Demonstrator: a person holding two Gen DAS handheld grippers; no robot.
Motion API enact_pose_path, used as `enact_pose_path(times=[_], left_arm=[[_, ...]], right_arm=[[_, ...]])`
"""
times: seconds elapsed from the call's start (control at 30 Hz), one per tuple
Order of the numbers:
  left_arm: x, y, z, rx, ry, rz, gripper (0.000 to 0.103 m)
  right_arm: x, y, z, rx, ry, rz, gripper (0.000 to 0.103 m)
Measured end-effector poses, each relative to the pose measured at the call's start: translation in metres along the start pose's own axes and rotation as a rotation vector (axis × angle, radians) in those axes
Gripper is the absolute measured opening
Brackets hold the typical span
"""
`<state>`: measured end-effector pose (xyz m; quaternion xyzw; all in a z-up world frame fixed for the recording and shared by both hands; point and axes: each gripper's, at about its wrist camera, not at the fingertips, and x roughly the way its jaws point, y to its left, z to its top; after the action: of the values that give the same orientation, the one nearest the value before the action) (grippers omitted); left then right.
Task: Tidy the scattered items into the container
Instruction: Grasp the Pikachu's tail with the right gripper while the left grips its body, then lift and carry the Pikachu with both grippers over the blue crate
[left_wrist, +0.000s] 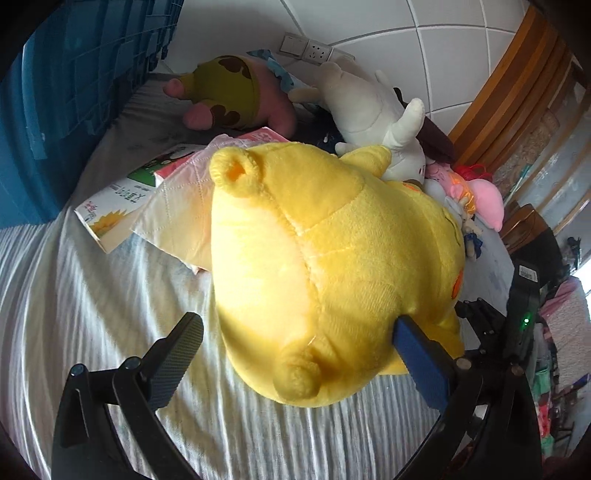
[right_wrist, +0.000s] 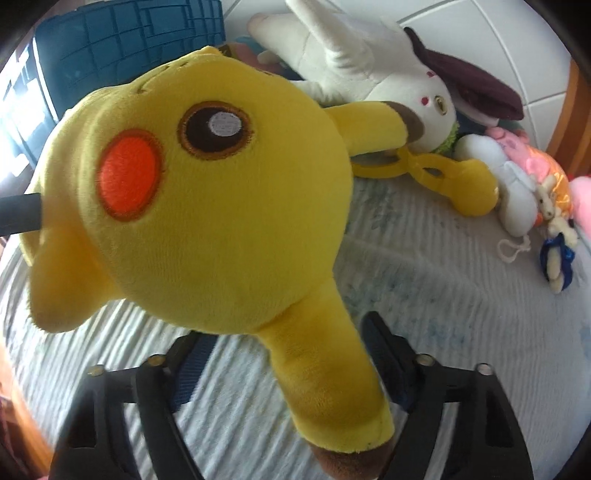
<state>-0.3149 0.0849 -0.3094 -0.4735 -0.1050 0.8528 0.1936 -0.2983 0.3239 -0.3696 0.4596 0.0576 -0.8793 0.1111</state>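
A large yellow Pikachu plush (left_wrist: 332, 258) lies on the striped bed sheet (left_wrist: 92, 314). My left gripper (left_wrist: 295, 343) is open with its jaws on either side of the plush's rear; the right finger touches its side, the left finger stands apart. In the right wrist view the plush's head (right_wrist: 207, 192) fills the frame, and my right gripper (right_wrist: 284, 354) is open with one long ear (right_wrist: 328, 373) lying between its jaws. The blue plastic crate (left_wrist: 66, 92) stands at the far left, also in the right wrist view (right_wrist: 122, 40).
A white rabbit plush (left_wrist: 373, 110), a pink and yellow plush (left_wrist: 229, 92), two books (left_wrist: 122, 199) and a pink cloth (left_wrist: 184, 199) lie beyond. Small pink and white toys (right_wrist: 524, 184) sit right. A tiled wall and wooden headboard (left_wrist: 517, 92) bound the bed.
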Motion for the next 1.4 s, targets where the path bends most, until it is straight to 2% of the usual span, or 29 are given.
enact_pose_path(times=[0.07,0.13,0.17,0.2,0.27,0.43,0.57,0.9,1.0,1.13,1.4], left_arm=[[0.009,-0.004,0.001,0.007,-0.008,-0.02,0.103],[0.019,-0.009,0.0,0.02,-0.023,-0.032,0.103],[0.021,-0.014,-0.001,0.037,-0.038,-0.03,0.099],[0.021,-0.02,-0.003,0.056,-0.056,-0.023,0.096],[0.01,-0.027,-0.004,0.082,-0.111,-0.004,0.086],[-0.037,-0.039,0.005,0.12,-0.21,0.007,0.083],[-0.084,-0.056,0.015,0.155,-0.265,0.022,0.082],[-0.202,-0.085,0.046,0.143,-0.363,0.074,0.082],[-0.237,-0.09,0.05,0.13,-0.397,0.103,0.082],[-0.278,-0.088,0.053,0.108,-0.438,0.148,0.082],[-0.337,-0.057,0.051,0.073,-0.505,0.221,0.083]], right_arm=[[0.003,-0.004,0.001,-0.007,-0.017,-0.026,0.103],[0.006,-0.006,0.002,0.002,-0.032,-0.01,0.098],[0.006,-0.005,0.002,0.004,-0.048,0.005,0.073],[0.004,-0.003,0.002,-0.001,-0.067,0.007,0.056],[-0.002,0.005,0.001,-0.031,-0.104,-0.017,0.048],[-0.034,0.011,0.003,-0.036,-0.196,0.011,0.044],[-0.07,0.021,0.017,-0.045,-0.277,0.021,0.044],[-0.17,0.046,0.084,-0.105,-0.37,0.068,0.044],[-0.203,0.061,0.093,-0.125,-0.4,0.095,0.044],[-0.236,0.089,0.108,-0.16,-0.435,0.14,0.044],[-0.259,0.138,0.141,-0.227,-0.498,0.218,0.044]])
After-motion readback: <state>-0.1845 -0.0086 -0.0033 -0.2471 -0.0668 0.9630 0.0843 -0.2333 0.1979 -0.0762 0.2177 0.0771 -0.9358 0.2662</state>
